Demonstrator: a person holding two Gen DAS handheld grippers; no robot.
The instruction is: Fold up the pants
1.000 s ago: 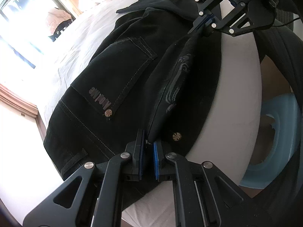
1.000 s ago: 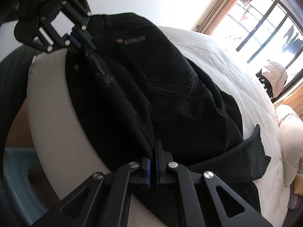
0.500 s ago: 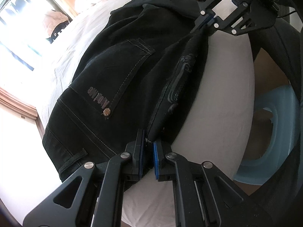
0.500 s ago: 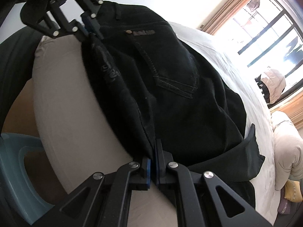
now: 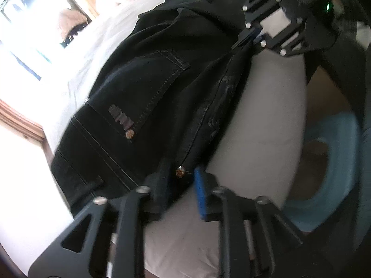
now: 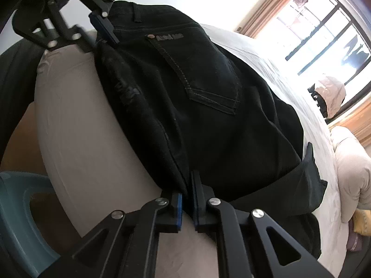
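Left hand-held gripper (image 5: pixel 180 190): seen at the bottom centre of the left wrist view, released. The two fingers stand apart, and the blue pad (image 5: pixel 200 192) of one finger is exposed. The waistband corner of the pants (image 5: pixel 148 106), with its metal rivet (image 5: pixel 180 171), lies in the gap between the fingers; contact with either pad cannot be confirmed because the frame is blurred.

Right hand-held gripper (image 6: pixel 187 205): seen at the bottom centre of the right wrist view, clenched on a fold of the pants (image 6: pixel 208 115). The dark fabric runs down between the two blue pads. In the left wrist view the same gripper (image 5: pixel 251 38) appears at the upper right, pinching the far edge of the fabric. In the right wrist view the left gripper (image 6: pixel 99 34) appears at the upper left, at the waistband end, with its fingers spread.

Pants: black denim, spread seat-up across the white bed (image 5: pixel 266 115), filling the centre of both views. One edge is doubled over along the side nearest the bed's edge. A back pocket (image 6: pixel 208 81) with pale stitching and a small label faces up.

Surroundings: a light blue stool (image 5: pixel 334 169) stands beside the bed at the right of the left wrist view. A bright window (image 6: pixel 324 34) with dark bars occupies the upper right of the right wrist view. A pale quilt (image 6: pixel 350 173) lies at the right edge.
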